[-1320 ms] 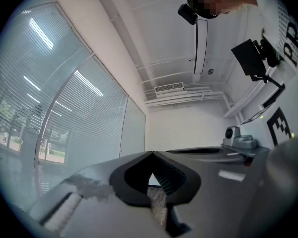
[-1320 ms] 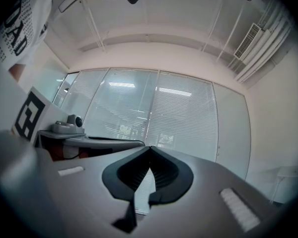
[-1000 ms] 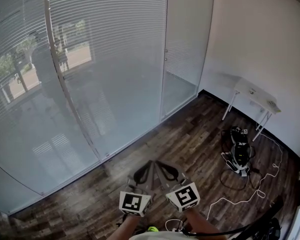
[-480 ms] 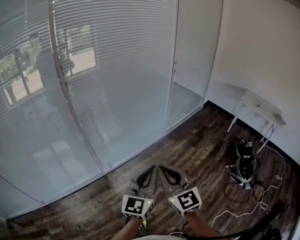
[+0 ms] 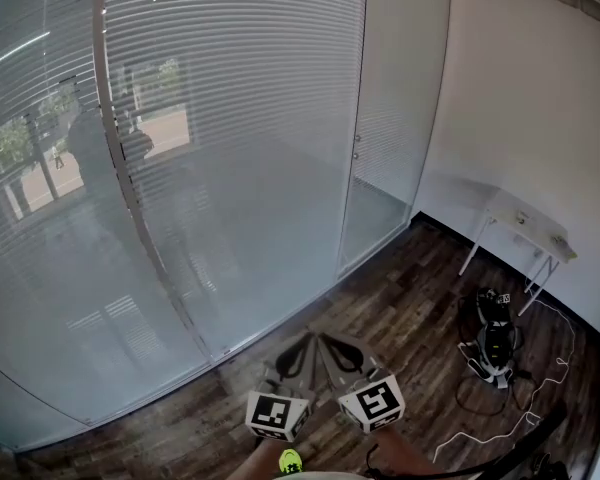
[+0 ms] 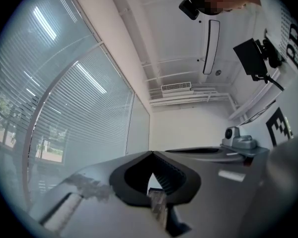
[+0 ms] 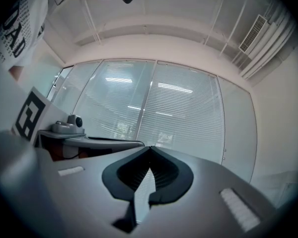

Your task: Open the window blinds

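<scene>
Approach step, I judge: left claw (image 5: 302, 340) and right claw (image 5: 328, 340), both closed and empty (well short of the blinds (image 5: 230, 118)), must next find the control, which I cannot make out here.

Partial letters "PR" and "OAD" on the person's white shirt (image 7: 16, 23)

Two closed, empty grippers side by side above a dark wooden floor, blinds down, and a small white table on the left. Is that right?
Not quite: the head view shows the small white table on the right, against the white wall. The rest holds: left gripper and right gripper shut and empty, side by side above the wooden floor, blinds down.
</scene>
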Action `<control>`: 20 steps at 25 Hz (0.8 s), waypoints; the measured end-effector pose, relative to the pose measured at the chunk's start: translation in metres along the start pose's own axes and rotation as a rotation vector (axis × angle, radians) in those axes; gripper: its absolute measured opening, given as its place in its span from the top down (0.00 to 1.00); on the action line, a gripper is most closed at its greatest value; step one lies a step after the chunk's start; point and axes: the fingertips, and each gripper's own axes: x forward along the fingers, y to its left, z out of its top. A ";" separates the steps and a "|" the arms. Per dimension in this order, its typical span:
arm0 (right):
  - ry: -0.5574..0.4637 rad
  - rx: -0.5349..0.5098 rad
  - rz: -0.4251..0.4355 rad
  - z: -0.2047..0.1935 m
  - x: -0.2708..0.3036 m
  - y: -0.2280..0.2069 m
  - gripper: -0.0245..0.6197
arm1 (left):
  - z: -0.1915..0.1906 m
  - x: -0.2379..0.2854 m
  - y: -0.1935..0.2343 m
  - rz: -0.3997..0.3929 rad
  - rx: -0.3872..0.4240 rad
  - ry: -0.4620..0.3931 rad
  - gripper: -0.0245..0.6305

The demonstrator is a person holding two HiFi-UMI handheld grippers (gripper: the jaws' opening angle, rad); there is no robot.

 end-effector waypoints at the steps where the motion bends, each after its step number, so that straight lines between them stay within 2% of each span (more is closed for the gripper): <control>1: -0.002 -0.001 -0.001 -0.001 0.006 -0.001 0.96 | 0.000 0.002 0.006 0.000 0.002 -0.001 0.98; 5: 0.001 -0.014 -0.009 -0.004 0.038 -0.001 0.96 | -0.002 0.011 0.037 -0.012 0.003 -0.012 0.98; 10: -0.010 -0.018 -0.027 0.012 0.083 -0.004 0.96 | 0.013 0.025 0.080 -0.020 0.018 -0.017 0.98; 20: 0.023 -0.035 -0.032 0.001 0.110 -0.005 0.96 | 0.001 0.035 0.107 -0.032 0.000 -0.018 0.98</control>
